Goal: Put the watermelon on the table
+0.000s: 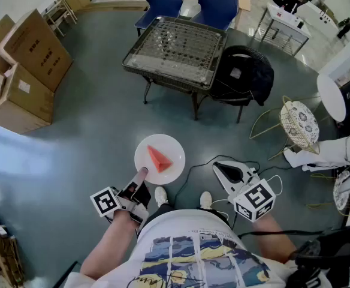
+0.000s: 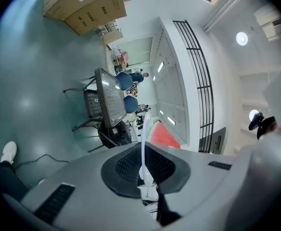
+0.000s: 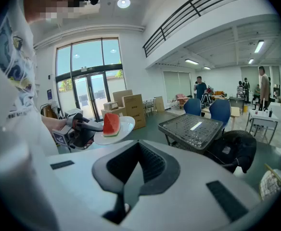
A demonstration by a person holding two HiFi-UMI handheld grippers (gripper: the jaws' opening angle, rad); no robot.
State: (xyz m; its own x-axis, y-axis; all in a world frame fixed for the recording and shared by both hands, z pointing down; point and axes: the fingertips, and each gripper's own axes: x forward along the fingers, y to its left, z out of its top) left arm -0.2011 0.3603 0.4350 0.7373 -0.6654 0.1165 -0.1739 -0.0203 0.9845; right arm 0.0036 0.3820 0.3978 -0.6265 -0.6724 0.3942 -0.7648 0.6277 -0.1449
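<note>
— Where is the watermelon?
— It lies on the white plate, at one o'clock from the left gripper, which clamps the plate's rim.
— And the right gripper?
— Closed, with nothing in it.

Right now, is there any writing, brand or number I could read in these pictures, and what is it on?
No text reads clearly.
Cardboard boxes: a white label and dark print, too small and blurred to read.
Marker cubes: square patterns only, no letters.
Shirt: a picture, no legible words.
</note>
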